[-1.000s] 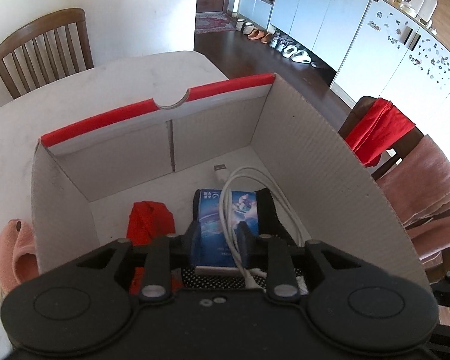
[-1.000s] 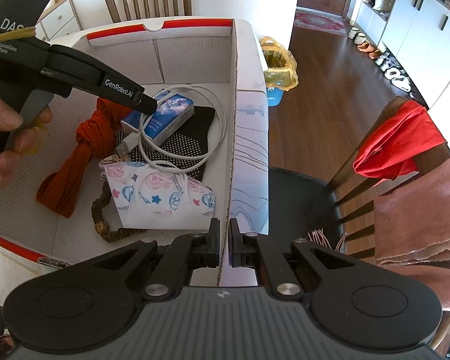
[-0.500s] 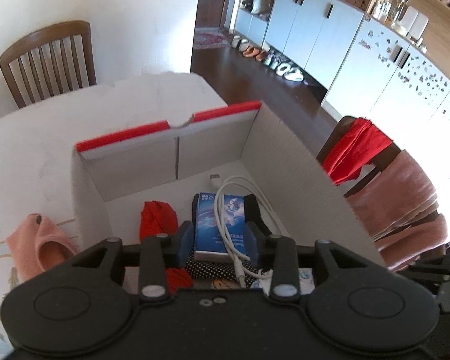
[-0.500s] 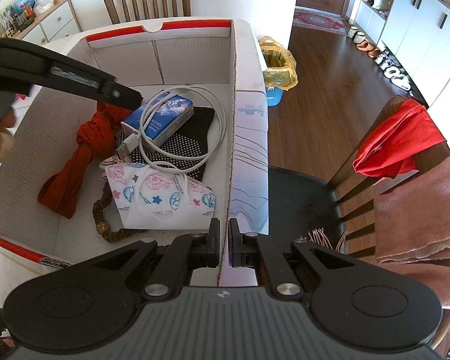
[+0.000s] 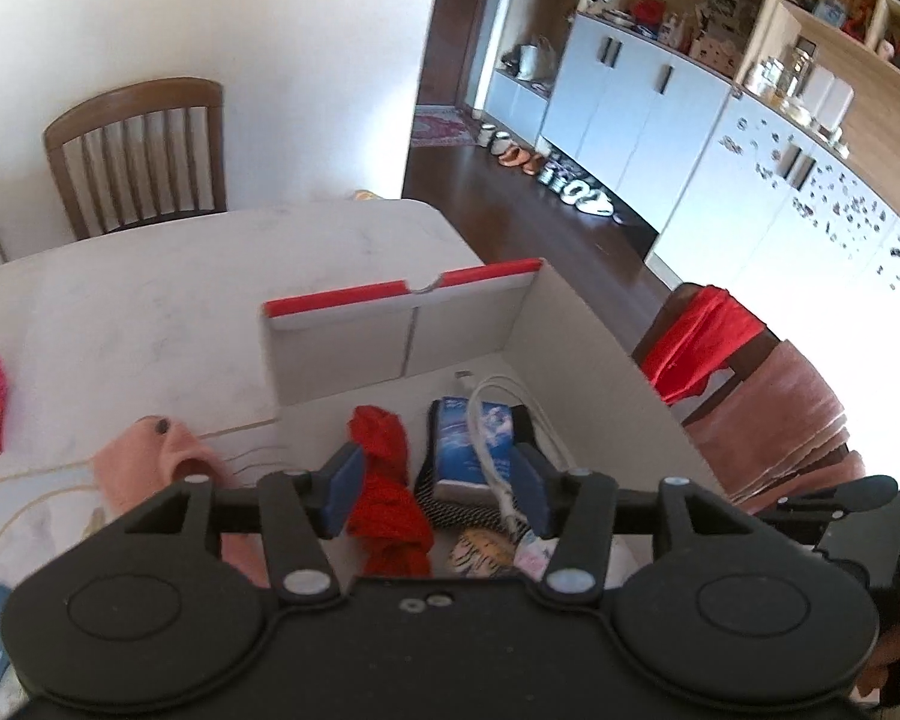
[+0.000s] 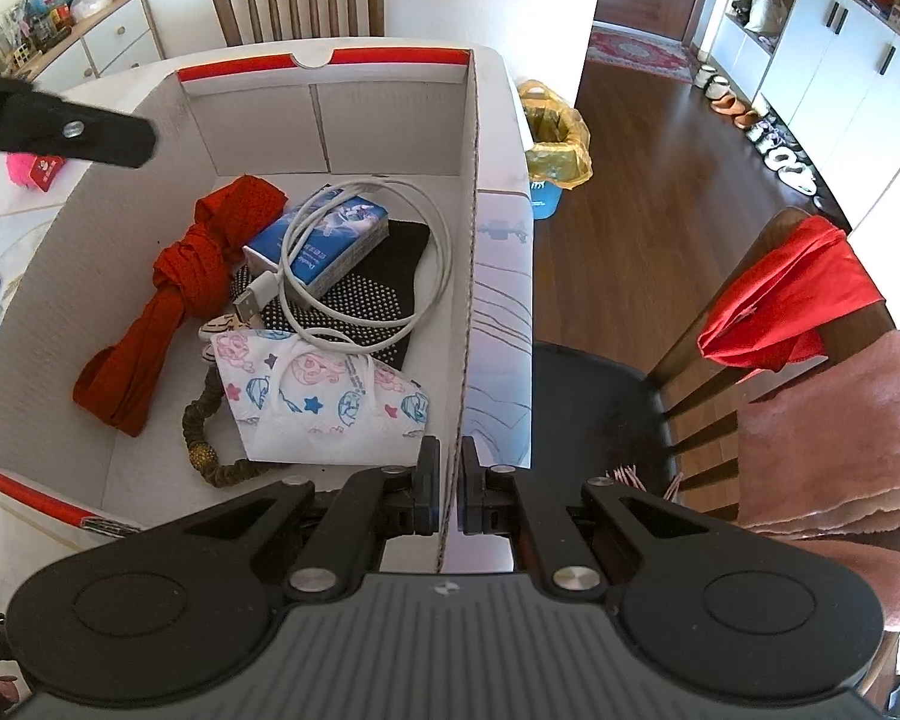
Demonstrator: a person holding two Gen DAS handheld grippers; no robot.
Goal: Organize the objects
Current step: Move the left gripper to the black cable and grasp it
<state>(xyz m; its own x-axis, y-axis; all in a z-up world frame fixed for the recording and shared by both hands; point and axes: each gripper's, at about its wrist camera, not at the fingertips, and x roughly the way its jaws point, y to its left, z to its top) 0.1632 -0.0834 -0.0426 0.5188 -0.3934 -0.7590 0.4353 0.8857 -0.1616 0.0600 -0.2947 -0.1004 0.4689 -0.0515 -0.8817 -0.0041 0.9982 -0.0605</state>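
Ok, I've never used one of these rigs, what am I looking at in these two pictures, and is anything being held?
No robot arm: a person carries two handheld grippers, each with a forward-looking fisheye camera. The left gripper has just been opening and holds nothing. The right gripper is shut on the wall of the cardboard box. Inside lie a red scarf, a tissue pack under a white USB cable, a black dotted sock, a printed face mask and a bead bracelet. A pink slipper sits on the table.
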